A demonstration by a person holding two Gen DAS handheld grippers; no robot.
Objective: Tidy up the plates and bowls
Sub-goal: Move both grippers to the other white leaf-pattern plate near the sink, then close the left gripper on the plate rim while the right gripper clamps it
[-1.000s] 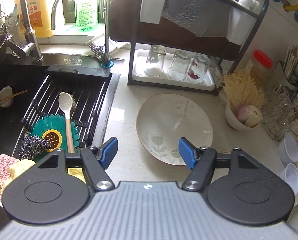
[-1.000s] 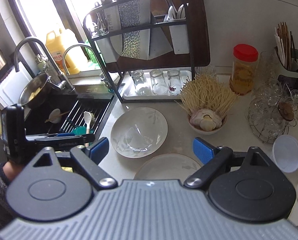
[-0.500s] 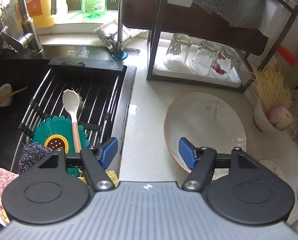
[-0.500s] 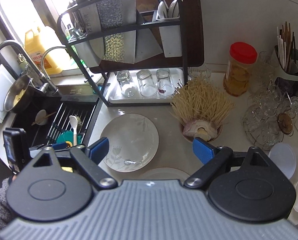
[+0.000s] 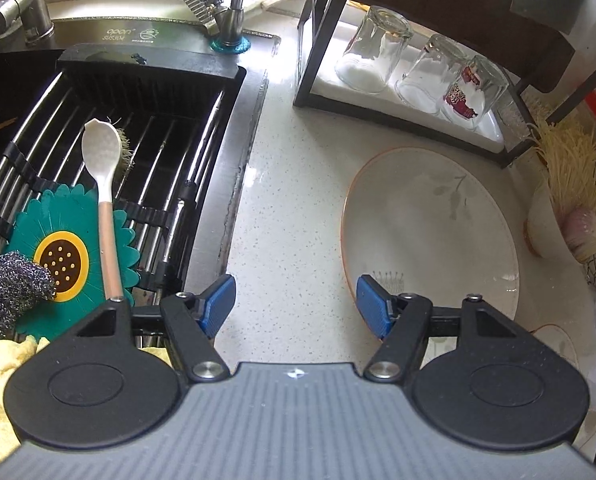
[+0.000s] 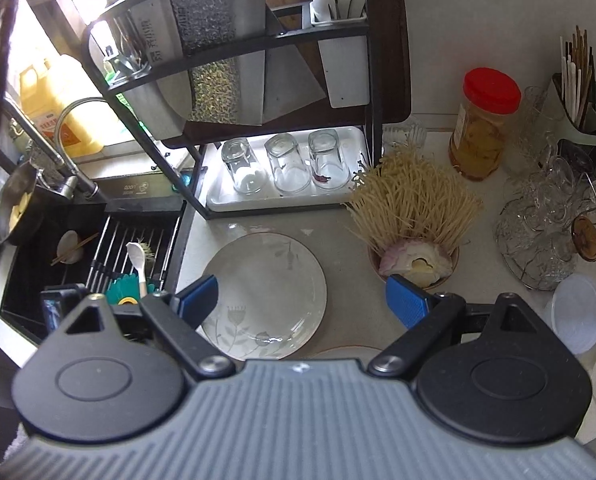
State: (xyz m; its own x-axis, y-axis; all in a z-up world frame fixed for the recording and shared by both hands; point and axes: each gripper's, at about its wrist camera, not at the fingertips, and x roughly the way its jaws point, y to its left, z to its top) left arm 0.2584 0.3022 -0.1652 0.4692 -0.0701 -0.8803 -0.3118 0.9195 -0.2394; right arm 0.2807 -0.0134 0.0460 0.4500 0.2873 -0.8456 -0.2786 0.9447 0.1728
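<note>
Ceramic plate (image 5: 429, 232) flat, round, no long axis, my left gripper (image 5: 294, 300) spread, empty, right finger (image 5: 371, 306) over its rim, right gripper (image 6: 301, 300) spread, empty.

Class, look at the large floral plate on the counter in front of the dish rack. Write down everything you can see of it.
The plate is round, shallow and off-white, glossy like glazed ceramic, with a thin orange-brown rim line. Grey printed stems, leaves and a tulip-like flower decorate it. It lies flat, face up and empty on the speckled counter, between the sink rack and a bowl of noodles. The left gripper hangs open at its near-left rim; contact cannot be told.
</note>
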